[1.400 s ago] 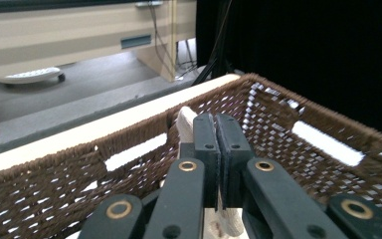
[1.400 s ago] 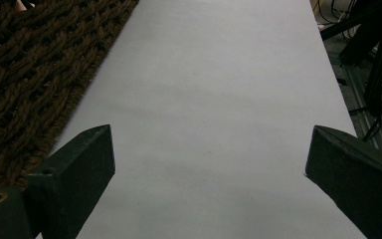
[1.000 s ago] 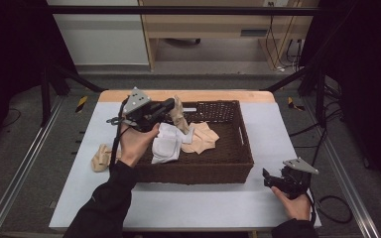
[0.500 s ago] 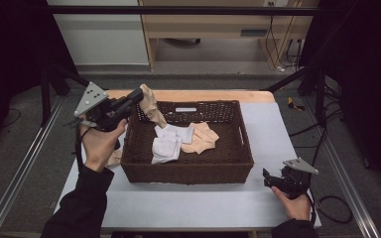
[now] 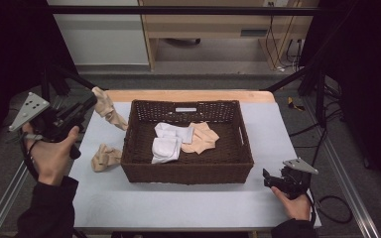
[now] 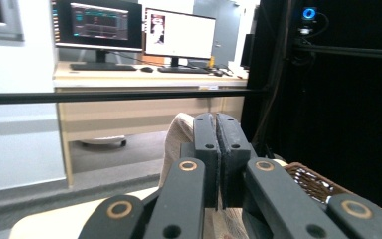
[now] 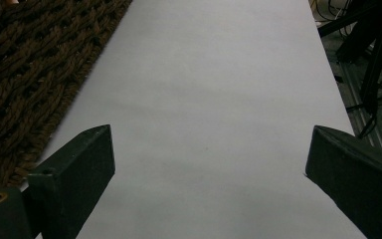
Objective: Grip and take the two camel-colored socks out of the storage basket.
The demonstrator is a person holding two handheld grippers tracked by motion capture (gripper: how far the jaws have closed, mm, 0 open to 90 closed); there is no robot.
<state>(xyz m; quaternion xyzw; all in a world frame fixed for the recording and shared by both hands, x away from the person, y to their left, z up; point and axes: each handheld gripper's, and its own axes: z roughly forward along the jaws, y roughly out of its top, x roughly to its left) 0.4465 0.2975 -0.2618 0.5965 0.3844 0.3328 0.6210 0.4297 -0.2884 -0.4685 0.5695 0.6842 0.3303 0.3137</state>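
Observation:
A dark wicker basket [image 5: 186, 171] stands mid-table on the white mat. Inside it lie white socks [image 5: 167, 144] and a peach sock [image 5: 202, 138]. My left gripper [image 5: 90, 102] is raised over the table's left side, beyond the basket's left rim, shut on a beige sock [image 5: 107, 110] that dangles from it. In the left gripper view the jaws [image 6: 216, 145] press together with the beige sock [image 6: 176, 135] showing behind and below them. Another beige sock [image 5: 104, 157] lies crumpled on the mat left of the basket. My right gripper [image 5: 268, 179] rests open near the front right corner, holding nothing [image 7: 209, 149].
The basket's woven wall [image 7: 25, 74] sits to the left in the right gripper view, with bare mat [image 7: 214, 84] ahead. The table's wooden back edge [image 5: 188, 95] runs behind the basket. Metal frame rails [image 5: 347, 173] flank the table, and cables lie on the floor.
My left gripper has swung left, from over the basket to beyond its left rim, carrying the beige sock. The right gripper has stayed put.

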